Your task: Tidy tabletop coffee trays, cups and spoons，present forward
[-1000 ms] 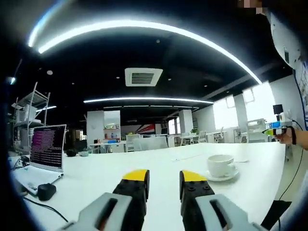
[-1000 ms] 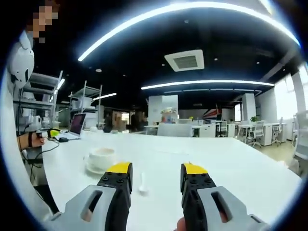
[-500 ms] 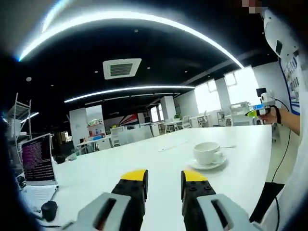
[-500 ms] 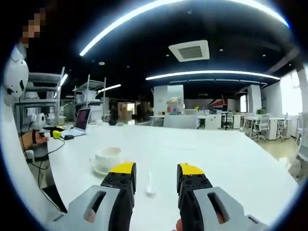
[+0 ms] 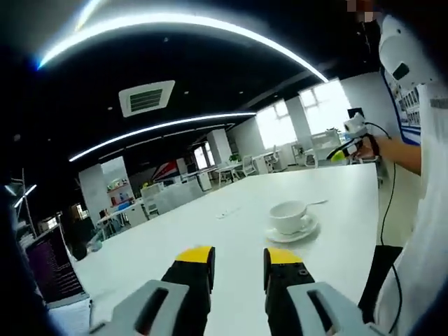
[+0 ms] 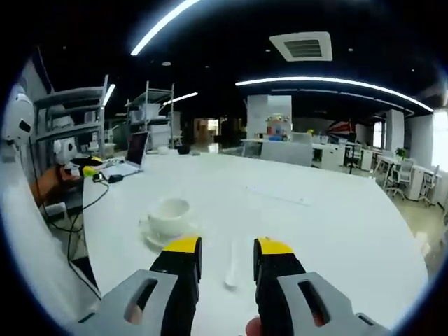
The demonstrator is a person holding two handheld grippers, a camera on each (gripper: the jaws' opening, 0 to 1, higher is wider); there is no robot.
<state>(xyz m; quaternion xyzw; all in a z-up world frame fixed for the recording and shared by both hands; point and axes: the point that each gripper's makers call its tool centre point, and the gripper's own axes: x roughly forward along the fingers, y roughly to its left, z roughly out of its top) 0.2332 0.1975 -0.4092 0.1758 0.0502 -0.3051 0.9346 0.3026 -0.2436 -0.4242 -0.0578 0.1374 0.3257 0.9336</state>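
Where right view looks: spoon (image 6: 232, 266)

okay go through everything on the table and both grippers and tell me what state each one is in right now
Cup: upright on its saucer.
Saucer: flat on the table, under the cup.
Spoon: lying flat on the table, beside the saucer, apart from it.
Laptop: lid open.
Left gripper: jaws open, empty.
Right gripper: jaws open, empty, spoon ahead between them.

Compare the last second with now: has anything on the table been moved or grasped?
Only the cameras swung. The right gripper has narrowed its open jaws, now lined up with the spoon; nothing grasped. The left gripper stays open and empty. Cup, saucer and spoon lie as before on the table.
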